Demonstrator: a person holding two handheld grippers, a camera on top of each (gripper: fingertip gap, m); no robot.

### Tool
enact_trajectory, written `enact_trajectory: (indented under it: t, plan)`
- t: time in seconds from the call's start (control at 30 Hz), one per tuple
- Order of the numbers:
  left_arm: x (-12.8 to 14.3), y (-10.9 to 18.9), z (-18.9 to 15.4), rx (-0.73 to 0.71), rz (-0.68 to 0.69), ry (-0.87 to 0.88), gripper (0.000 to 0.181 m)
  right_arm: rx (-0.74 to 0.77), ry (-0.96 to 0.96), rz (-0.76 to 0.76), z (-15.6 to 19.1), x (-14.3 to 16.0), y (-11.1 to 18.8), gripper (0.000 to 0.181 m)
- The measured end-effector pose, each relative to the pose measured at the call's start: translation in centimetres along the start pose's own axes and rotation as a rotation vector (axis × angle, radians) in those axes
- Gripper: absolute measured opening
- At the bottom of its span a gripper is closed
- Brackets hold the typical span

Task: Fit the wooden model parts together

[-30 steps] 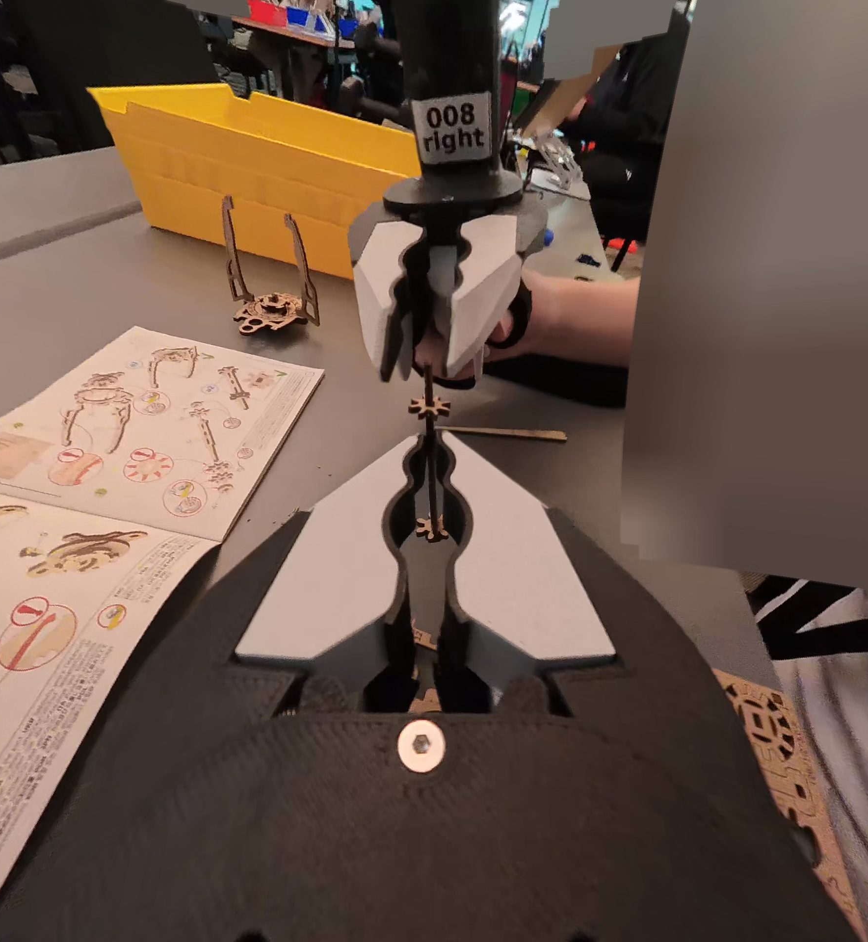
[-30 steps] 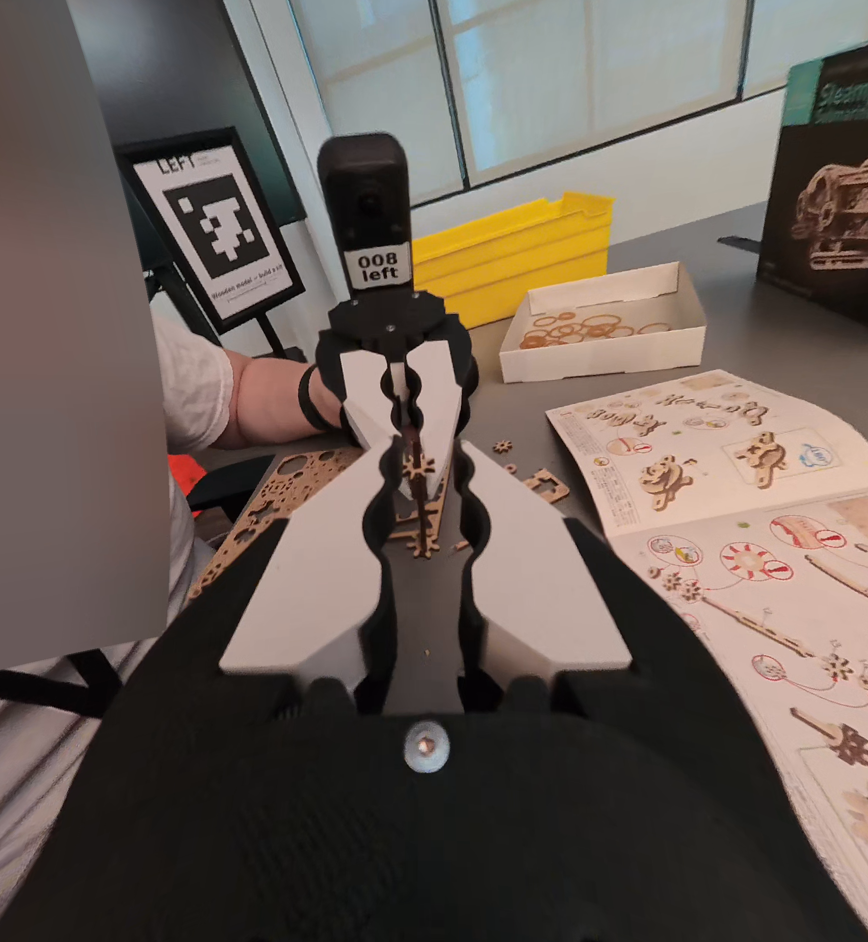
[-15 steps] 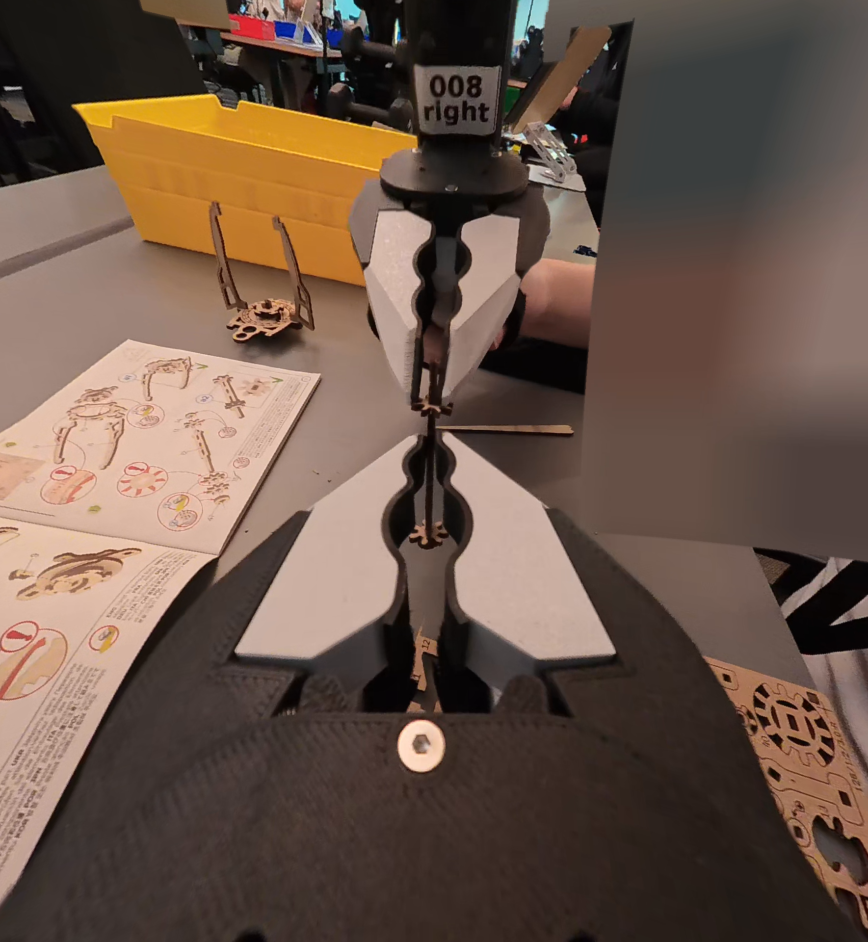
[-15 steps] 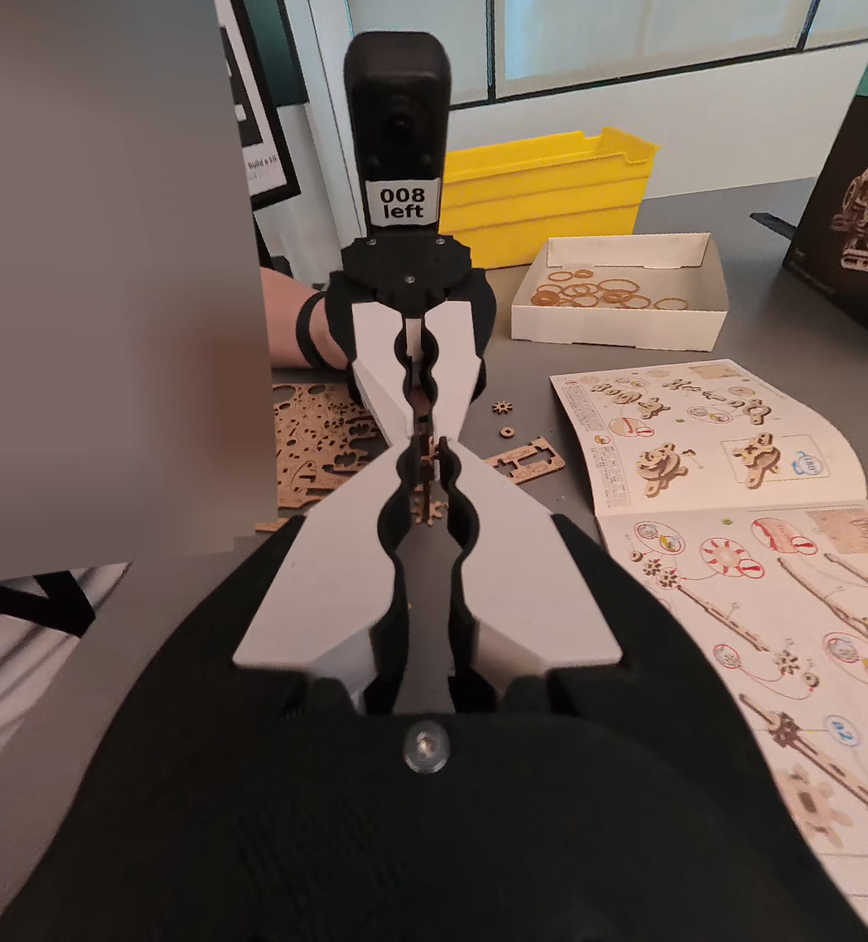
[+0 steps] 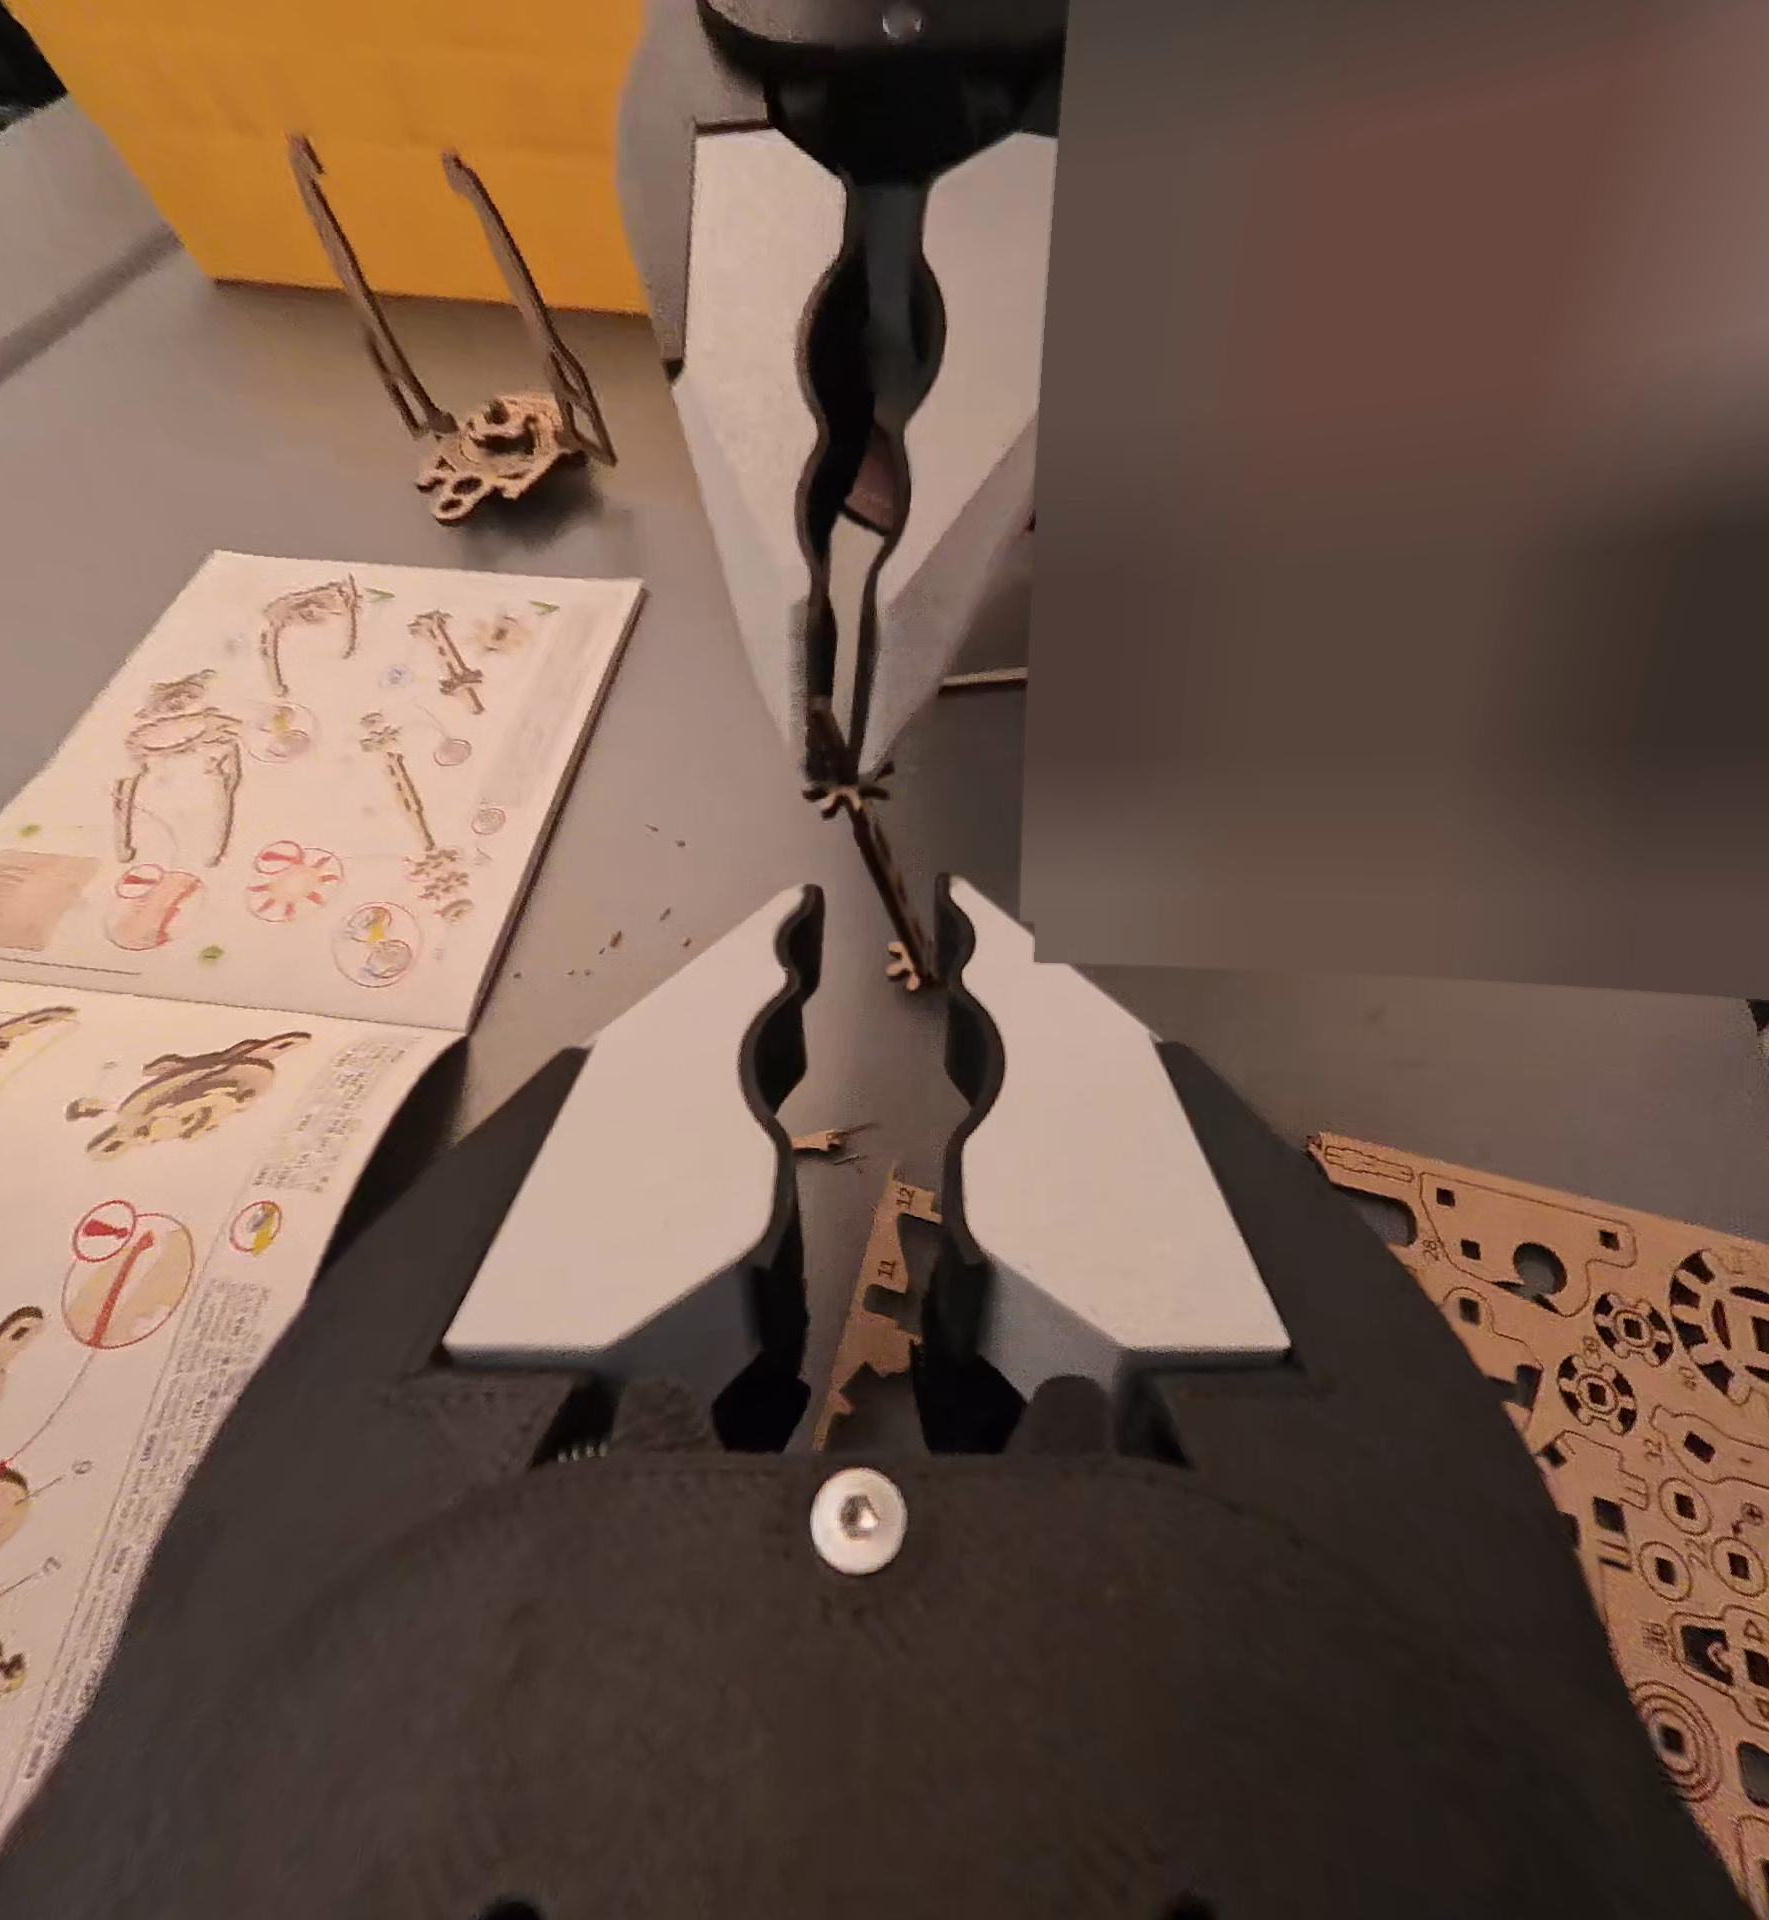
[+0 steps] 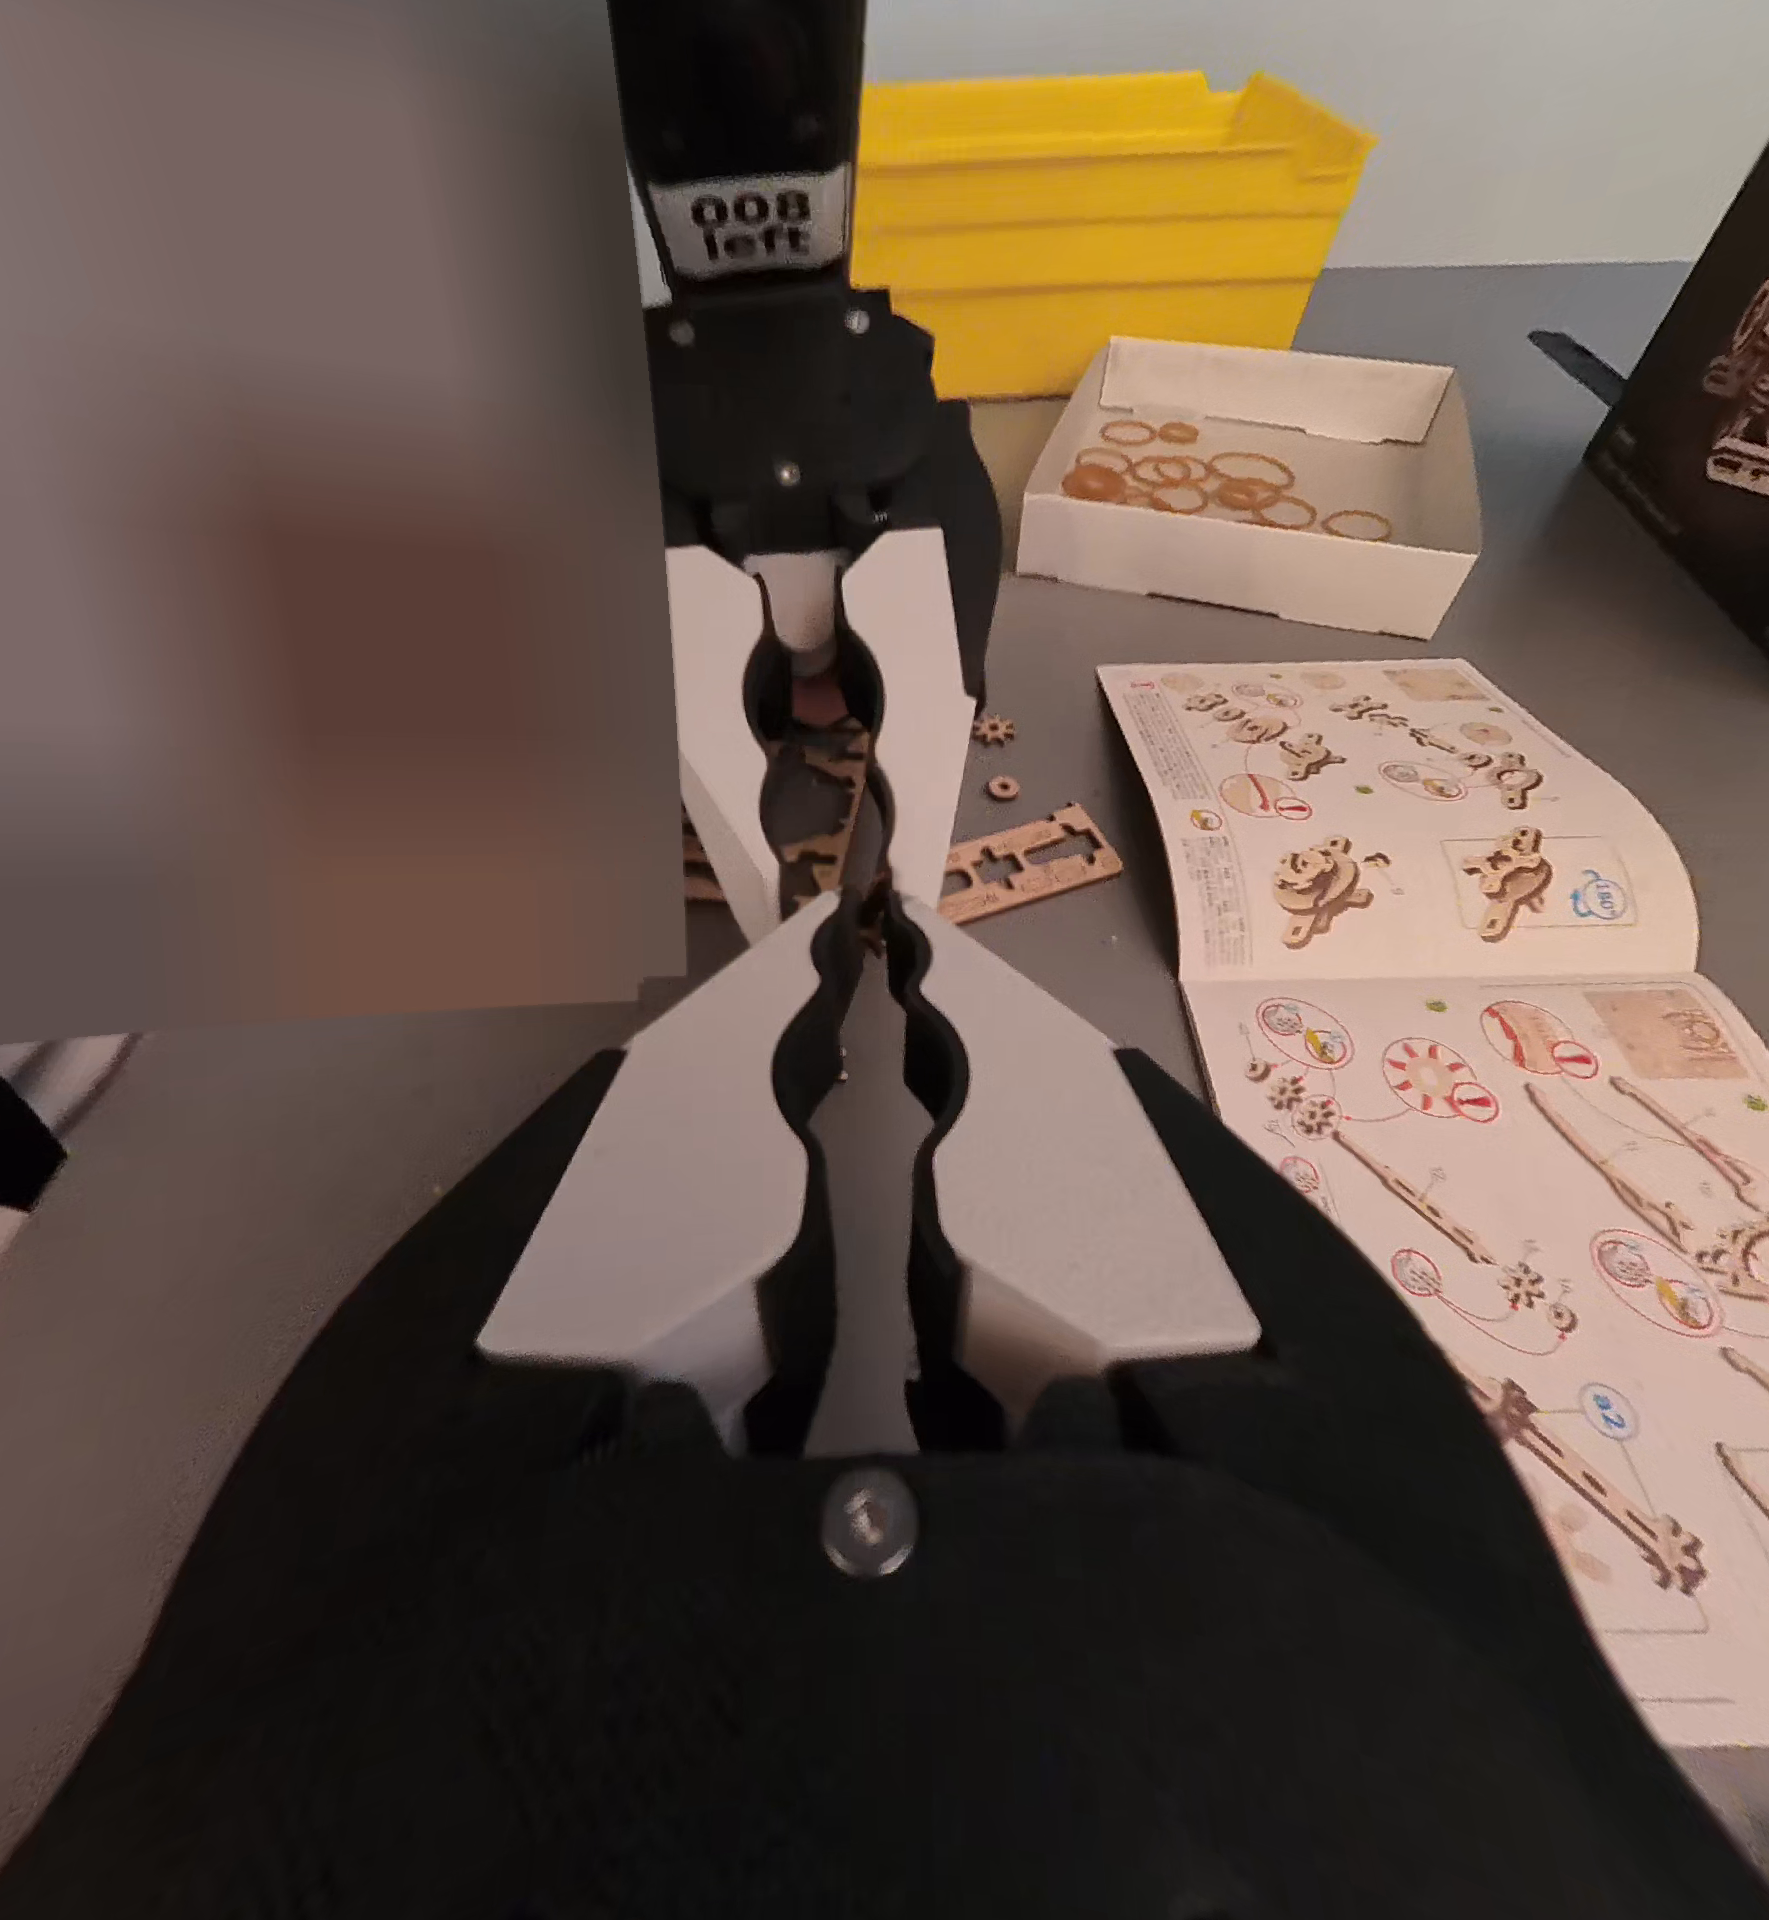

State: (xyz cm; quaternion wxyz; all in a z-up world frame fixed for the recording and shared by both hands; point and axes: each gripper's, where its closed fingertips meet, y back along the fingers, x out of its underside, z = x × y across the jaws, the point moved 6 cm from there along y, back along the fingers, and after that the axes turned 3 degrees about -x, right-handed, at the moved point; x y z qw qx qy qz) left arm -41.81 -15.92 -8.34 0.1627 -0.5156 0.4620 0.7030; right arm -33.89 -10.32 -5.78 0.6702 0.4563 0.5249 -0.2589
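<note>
Your left claw (image 5: pixel 875 914) stands open, its two grey fingers (image 5: pixel 651 1122) well apart with a clear gap between the tips. The thin wooden stick (image 5: pixel 885 883) with its small toothed wheels hangs in that gap, tilted, its lower wheel just beside the inner edge of your right-hand finger — whether it touches, you cannot tell from here.

Your right claw (image 5: pixel 838 743) comes down from above in the left wrist view and is pinched tight on the top end of that stick, right above the upper toothed wheel (image 5: pixel 849 795). In the right wrist view the same claw (image 6: pixel 864 914) shows its tips nearly meeting around a dark bit of wood, with the left claw (image 6: pixel 838 883) straight ahead of it, tip to tip.

Under your left claw lies a narrow offcut of plywood (image 5: pixel 885 1288), and to its right a flat sheet (image 5: pixel 1638 1403) of punched-out wooden parts on the grey table (image 5: pixel 184 416). The open instruction booklet (image 5: pixel 267 779) lies on your left. Beyond it stands a small part-built wooden piece (image 5: pixel 490 457) with two upright arms, in front of a yellow bin (image 5: pixel 340 125).

From the right wrist view you also see a white cardboard tray (image 6: pixel 1244 582) holding rubber bands (image 6: pixel 1202 483), a small loose gear (image 6: pixel 994 727) and a ring (image 6: pixel 1005 787) on the table, a slotted wooden strip (image 6: pixel 1025 868), and a dark box (image 6: pixel 1742 416) at the far right edge.
</note>
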Motion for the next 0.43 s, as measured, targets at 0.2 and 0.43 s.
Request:
enact_trajectory:
  t: [0.2, 0.43]
  plan:
    - [-0.23, -0.33, -0.09, 0.009, -0.004, 0.012, 0.014, 0.015, 0.09, 0.014, 0.52, -0.21, -0.19, 0.001]
    - [-0.66, -0.75, -0.47, 0.036, -0.023, -0.002, 0.0, -0.032, 0.084, 0.018, 0.85, -0.09, -0.24, 0.002]
